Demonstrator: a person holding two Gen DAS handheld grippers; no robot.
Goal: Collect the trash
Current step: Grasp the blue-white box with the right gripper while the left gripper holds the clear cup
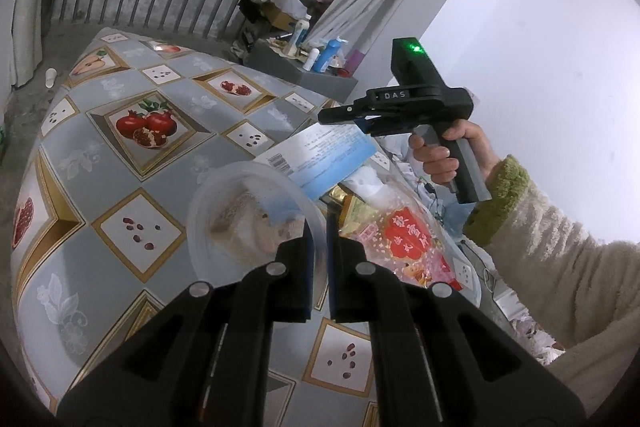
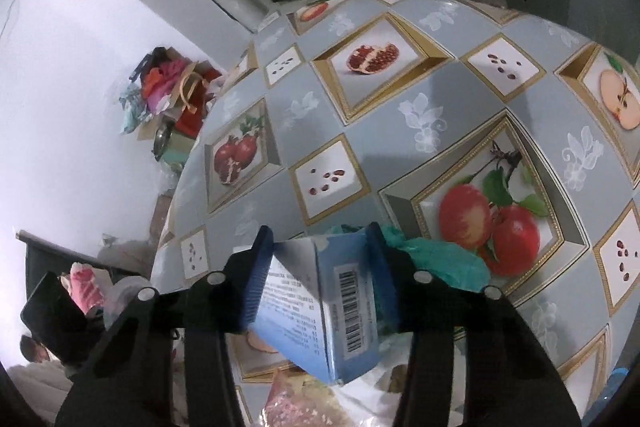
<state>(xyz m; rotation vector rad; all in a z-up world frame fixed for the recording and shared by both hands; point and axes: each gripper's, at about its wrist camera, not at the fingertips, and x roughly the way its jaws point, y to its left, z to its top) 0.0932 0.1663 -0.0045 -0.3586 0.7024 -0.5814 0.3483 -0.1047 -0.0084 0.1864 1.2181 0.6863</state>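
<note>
r gripper pinching blue box above clear container; l gripper clamps container rim. hold rim steady, centre box first.

Grey-blue counter cloth with gold-framed squares of red pomegranates, apples and seeds; blue-and-white box with a black barcode; teal wrapper; red-and-pink packet; green-cuffed beige sleeve
</note>
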